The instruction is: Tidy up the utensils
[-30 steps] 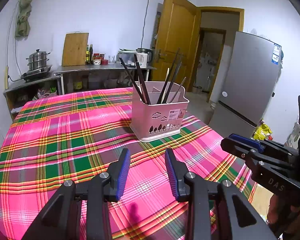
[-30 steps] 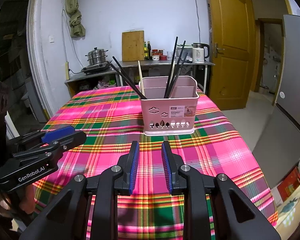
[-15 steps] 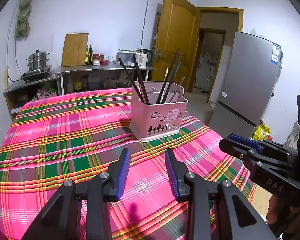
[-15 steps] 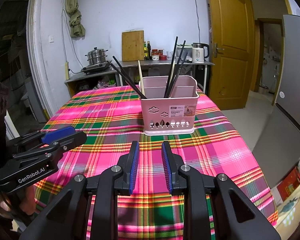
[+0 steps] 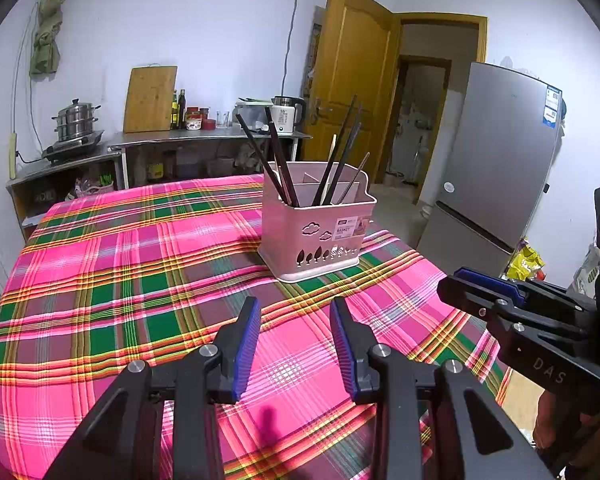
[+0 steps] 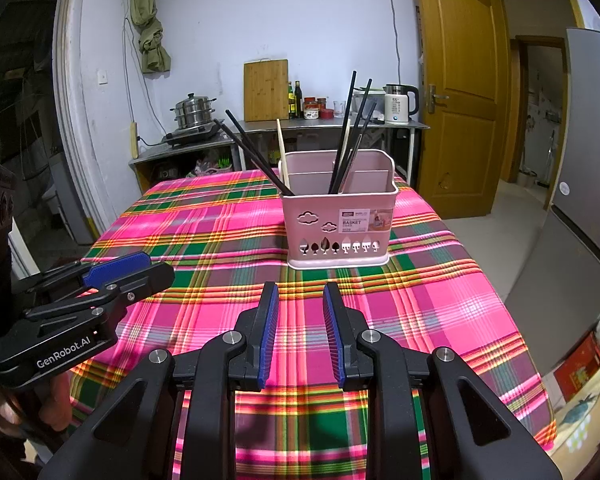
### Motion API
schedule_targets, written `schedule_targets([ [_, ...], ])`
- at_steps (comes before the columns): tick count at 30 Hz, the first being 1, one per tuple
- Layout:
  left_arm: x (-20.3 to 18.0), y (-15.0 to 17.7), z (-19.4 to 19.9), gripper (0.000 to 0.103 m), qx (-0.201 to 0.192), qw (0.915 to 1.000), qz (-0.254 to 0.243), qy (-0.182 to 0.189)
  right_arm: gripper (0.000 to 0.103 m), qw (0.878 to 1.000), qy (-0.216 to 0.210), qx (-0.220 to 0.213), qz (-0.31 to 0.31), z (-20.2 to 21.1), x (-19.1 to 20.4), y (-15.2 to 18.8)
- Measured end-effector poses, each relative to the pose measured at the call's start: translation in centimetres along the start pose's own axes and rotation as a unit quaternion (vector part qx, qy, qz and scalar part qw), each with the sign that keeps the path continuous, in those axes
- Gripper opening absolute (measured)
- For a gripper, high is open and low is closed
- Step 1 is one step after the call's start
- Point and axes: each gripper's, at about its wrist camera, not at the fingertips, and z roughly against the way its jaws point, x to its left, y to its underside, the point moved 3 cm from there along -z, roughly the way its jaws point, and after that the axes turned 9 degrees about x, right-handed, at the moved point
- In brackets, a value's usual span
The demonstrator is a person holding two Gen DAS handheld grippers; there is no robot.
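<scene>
Two grippers, both mine, both empty. The left gripper (image 5: 294,344) stands with its jaws partly apart over the tablecloth (image 5: 112,280), nothing between the blue pads; the right gripper (image 6: 300,332) is a bit narrower, also bare cloth between the pads (no contact w/ anything).

The task's thing is the pink basket (image 6: 338,220), standing upright on the table toward the far edge, nearer the far right corner as my left camera sees it. The chopsticks (image 6: 354,128) are already standing in it: a dark bunch leaning left in the left compartment, a pale one (image 6: 282,152) beside them, and another dark bunch rising nearly upright from the right-hand part. I see no loose utensils on the cloth.

What the coming move turns on, as I judge it: the basket lies straight ahead of my right gripper, on its centre line, and up and to the right of my left gripper. So the right hand looks nearer and better lined up. The sticks' long axes run up out of the basket, tilted, so any grab would need the pads across a shaft near its top end, approx. side-on, not from above.
</scene>
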Motion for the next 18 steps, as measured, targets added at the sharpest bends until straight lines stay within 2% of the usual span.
schedule_targets([
  [18,-0.05,0.04,-0.04,0.035,0.000,1.0000,-0.001,0.000,0.024,1.000,0.001,0.002,0.000,-0.03,0.08,0.17],
])
